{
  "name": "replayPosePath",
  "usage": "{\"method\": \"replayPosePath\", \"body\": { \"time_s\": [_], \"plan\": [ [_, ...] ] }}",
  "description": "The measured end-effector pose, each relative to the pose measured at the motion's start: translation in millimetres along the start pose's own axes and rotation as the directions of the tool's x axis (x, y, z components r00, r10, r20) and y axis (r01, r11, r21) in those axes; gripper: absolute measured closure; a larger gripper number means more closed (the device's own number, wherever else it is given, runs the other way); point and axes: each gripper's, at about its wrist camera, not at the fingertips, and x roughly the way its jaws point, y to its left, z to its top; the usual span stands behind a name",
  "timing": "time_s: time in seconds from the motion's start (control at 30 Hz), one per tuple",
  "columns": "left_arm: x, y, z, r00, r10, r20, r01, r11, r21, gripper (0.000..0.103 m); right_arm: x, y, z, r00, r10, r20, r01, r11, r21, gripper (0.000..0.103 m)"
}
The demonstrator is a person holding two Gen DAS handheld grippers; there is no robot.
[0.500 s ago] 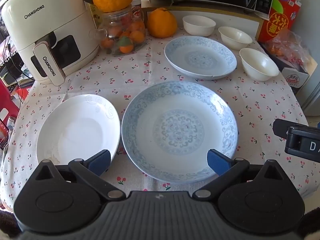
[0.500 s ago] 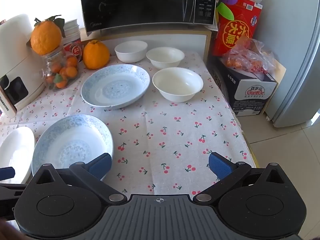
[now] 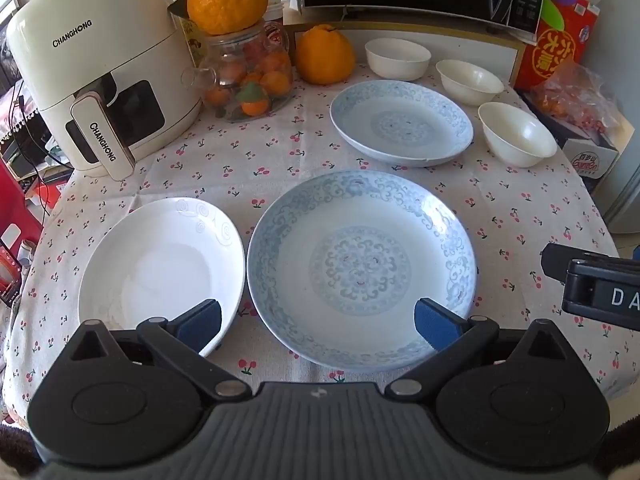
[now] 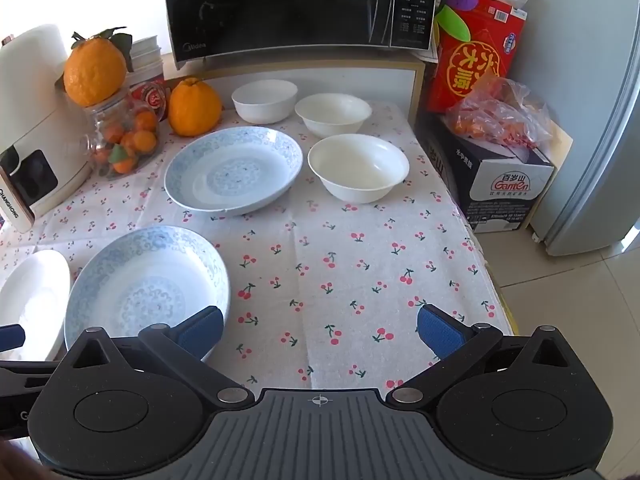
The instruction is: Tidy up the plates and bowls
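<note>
Left claw (image 3: 318,326) gapes empty over the blue plate (image 3: 362,268); right claw (image 4: 320,332) gapes above cherry-cloth bench (image 4: 360,248), white plate (image 4: 32,300) cut off.

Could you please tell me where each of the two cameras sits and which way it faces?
Left wrist: on the left gripper, tilted down at the near blue plate; open jaws show.
Right wrist: on the right gripper, tilted down at bare tablecloth; open jaws show.
Shared: both blue plates, three bowls, microwave.
</note>
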Motion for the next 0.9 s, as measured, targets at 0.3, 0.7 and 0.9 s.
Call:
{"method": "replayPosePath", "body": {
  "time_s": [0.3,0.7,0.9],
  "plan": [
    [-1.1,-0.9,1.4,1.0,-0.004,0.001,0.004,1.0,0.006,0.0,0.4,-1.3,2.5,1.0,-0.003,-0.002,0.003,1.0,-0.001,0.0],
    [-1.7,-2.0,1.8,1.0,-0.002,0.006,0.002,1.0,0.009,0.0,1.1,-0.3,1.7,1.0,-0.003,-0.005,0.003,1.0,-0.002,0.0],
    [-1.7,-2.2,1.5,1.0,-0.003,0.006,0.003,1.0,0.008,0.0,0.7,-0.2,2.1,1.0,-0.003,-0.006,0.003,1.0,-0.003,0.0]
  ]
}}
